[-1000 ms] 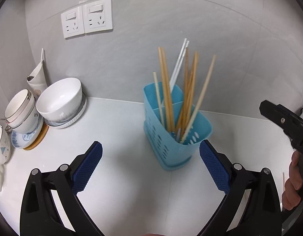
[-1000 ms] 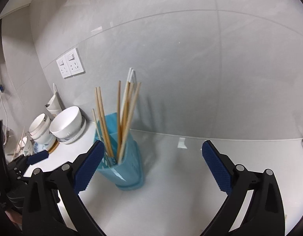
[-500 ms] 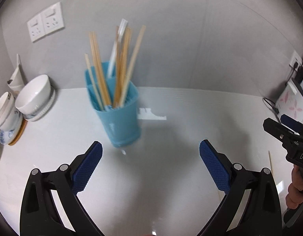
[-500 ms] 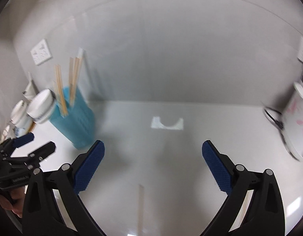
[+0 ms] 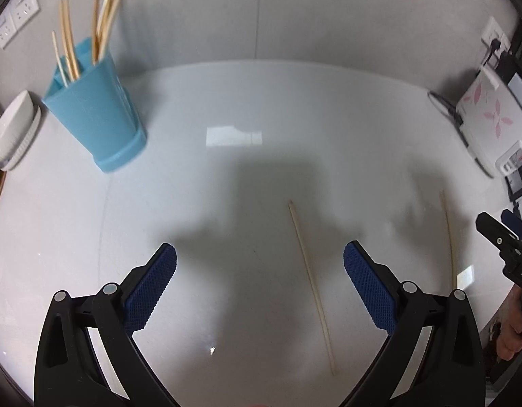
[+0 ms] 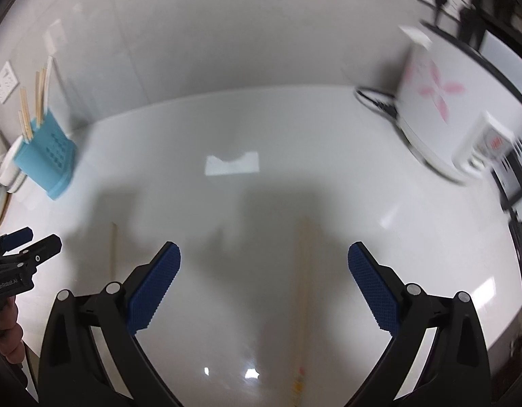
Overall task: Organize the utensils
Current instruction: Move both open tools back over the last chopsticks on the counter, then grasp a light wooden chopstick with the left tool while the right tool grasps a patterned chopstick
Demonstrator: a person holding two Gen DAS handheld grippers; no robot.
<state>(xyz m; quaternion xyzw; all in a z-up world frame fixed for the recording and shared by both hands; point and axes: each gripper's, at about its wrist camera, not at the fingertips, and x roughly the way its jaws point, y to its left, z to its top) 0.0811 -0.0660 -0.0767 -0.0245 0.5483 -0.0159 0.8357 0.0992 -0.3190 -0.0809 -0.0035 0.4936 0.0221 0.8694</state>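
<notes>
A blue utensil holder (image 5: 98,115) with several wooden chopsticks stands at the far left of the white counter; the right wrist view shows the same holder (image 6: 45,157). One loose chopstick (image 5: 310,285) lies on the counter between the fingers of my open left gripper (image 5: 259,283), nearer the right finger. A second chopstick (image 5: 448,234) lies further right. In the right wrist view a blurred chopstick (image 6: 303,305) lies between the fingers of my open right gripper (image 6: 264,281), and the other chopstick (image 6: 113,254) lies to its left. Neither gripper holds anything.
White bowls (image 5: 11,132) sit left of the holder. A white appliance with a pink flower print (image 6: 430,101) and its cable stand at the right by the wall. Wall sockets (image 5: 15,17) are at the upper left. A hand holds the other gripper (image 5: 508,247) at the right edge.
Both grippers have swung right and tilted down toward the counter. The holder slid to the left of both views and two loose chopsticks came into sight.
</notes>
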